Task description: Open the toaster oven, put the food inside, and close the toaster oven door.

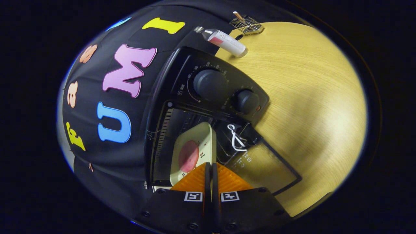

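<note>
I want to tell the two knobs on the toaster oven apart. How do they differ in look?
The upper knob looks bigger than the lower knob. The upper knob has a long arc of white marks around it; the lower knob shows fewer marks and a small orange dot beside it. Both are dark, round, and sit on the toaster oven's control panel, beyond the tray that the tongs grip at its edge.

oven mouth (pixel 182 130): tray (pixel 191 146) fills it | door (pixel 266 165) down | table (pixel 308 97) right seemingly free
</note>
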The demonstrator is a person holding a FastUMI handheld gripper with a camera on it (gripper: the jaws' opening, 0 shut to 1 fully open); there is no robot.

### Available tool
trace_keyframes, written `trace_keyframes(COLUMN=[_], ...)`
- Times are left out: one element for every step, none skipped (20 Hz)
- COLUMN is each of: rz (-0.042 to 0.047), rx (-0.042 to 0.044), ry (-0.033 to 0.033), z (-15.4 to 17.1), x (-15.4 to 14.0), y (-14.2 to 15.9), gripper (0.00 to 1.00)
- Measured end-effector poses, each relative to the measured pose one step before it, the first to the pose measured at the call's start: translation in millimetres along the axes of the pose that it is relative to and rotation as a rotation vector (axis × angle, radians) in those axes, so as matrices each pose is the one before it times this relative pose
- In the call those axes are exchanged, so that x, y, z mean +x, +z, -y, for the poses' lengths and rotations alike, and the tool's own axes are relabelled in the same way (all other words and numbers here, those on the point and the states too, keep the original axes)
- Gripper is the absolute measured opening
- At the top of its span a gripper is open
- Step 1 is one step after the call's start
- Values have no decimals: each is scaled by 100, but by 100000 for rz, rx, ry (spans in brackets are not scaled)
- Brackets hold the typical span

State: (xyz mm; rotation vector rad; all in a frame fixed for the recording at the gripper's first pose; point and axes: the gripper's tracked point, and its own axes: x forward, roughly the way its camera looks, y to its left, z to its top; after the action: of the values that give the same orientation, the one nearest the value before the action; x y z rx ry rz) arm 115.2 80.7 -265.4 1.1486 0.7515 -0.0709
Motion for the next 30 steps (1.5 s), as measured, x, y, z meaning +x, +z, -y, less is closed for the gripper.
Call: trace_keyframes(rz=[1399,1400,1426,1651,1703,1638,862,12,339,947,1164,534,711,-239,243,746,1236,929,966,474,353,-112,-508,-734,-1237,-1294,-1344,-1510,-1593,-1407], rx=[-1023,-1801,-963,17,930,1223,1145,776,-116,-779,-1530,-1027,-1099,-1047,-1332,-717,-539,-253,-671,-802,-1059,-918,-1578,-2263,-2479,-2891,-2756,-2206,-2389,-3335], ry=[-271,-51,239,506,375,363,-622,-1595,-790,-1048,-574,-1255,-1262,-1681,-1355,285,116,1569,976,1098,899,632,-597,-556,-232,-529,-192,197,363,-37], z=[-238,-178,-216,-406,-297,-225,-68,69,-8,-43,-25,108,148,204,137,-90,-83,-455,-313,-261,-182,-163,120,162,113,226,187,10,-32,14], x=[499,585,561,504,539,361,512,444,429,159,60,224,324,-392,98,-597,-294,-575,-376,-343,-397,-521,-465,-845,-1011,-547,-759,-576,-669,-641], y=[202,-97,60,239,313,190,194,-61,107,65,87,-101,-164,-143,-97,91,184,123,70,60,12,164,-156,-154,-364,-357,-281,-287,-258,-209], gripper=[6,6,6,6,6,6,6,6,6,6,6,6,6,6,6,7,9,13,18,39,55,72,88,92,93,99,99,99,99,99])
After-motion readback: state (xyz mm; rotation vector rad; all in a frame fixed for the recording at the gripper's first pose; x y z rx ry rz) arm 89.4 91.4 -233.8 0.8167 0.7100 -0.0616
